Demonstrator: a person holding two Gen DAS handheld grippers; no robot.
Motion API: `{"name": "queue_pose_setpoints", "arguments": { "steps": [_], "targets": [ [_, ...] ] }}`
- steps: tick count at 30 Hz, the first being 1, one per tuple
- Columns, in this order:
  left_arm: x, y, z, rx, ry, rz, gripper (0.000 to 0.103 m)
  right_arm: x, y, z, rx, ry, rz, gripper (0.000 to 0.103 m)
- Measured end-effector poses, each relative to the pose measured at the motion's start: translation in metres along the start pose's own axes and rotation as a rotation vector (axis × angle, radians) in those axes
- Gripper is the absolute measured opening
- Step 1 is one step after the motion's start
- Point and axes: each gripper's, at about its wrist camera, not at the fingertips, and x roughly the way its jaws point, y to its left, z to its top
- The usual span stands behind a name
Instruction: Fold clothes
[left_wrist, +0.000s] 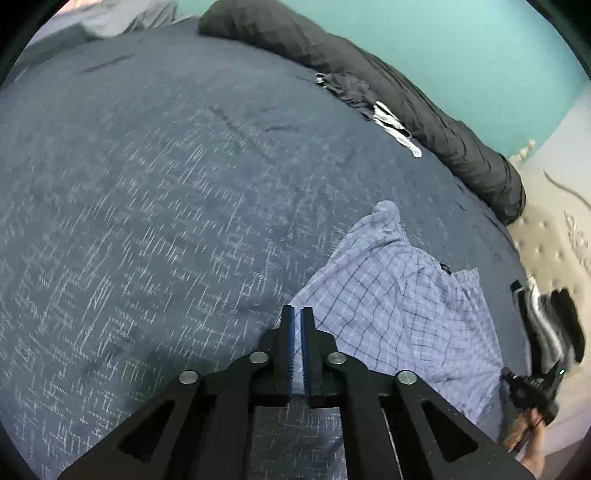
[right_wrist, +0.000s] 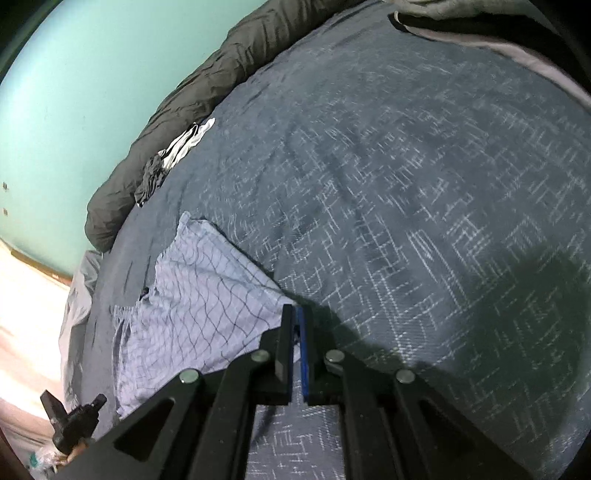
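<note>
We saw the dark blue patterned bed cover (left_wrist: 166, 206) filling both frames, with the checked pale blue garment (left_wrist: 399, 295) at lower right of the left view. Our left gripper (left_wrist: 296, 314) had its fingers slightly parted and empty, while our right gripper (right_wrist: 295, 314) pinched the garment's corner.

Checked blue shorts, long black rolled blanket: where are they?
Checked light-blue cloth shorts (left_wrist: 399, 302), left wrist view, middle of the cloth.
Long black rolled blanket (right_wrist: 177, 99), right wrist view, middle of the roll.

Home bedroom, bed (left_wrist: 155, 192) with blue bedspread, teal wall (left_wrist: 461, 48)
</note>
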Motion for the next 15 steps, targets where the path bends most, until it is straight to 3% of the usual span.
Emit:
{"name": "queue_pose_setpoints", "arguments": {
  "steps": [3,6,8,15],
  "targets": [
    [0.008,-0.013,-0.003,0.036,0.026,-0.029,0.014,-0.007,0.001,0.005,0.023,-0.035,-0.029,0.005],
    [0.014,-0.029,-0.009,0.081,0.061,-0.052,0.017,-0.016,0.017,0.009,-0.032,-0.059,-0.010,0.015],
    [0.016,-0.040,-0.015,0.115,0.089,-0.058,0.019,-0.013,0.032,0.007,-0.070,-0.028,0.024,0.022],
    [0.009,-0.053,-0.035,0.115,0.122,-0.069,0.022,0.006,0.075,-0.024,-0.150,0.140,0.146,0.023]
  ]
}}
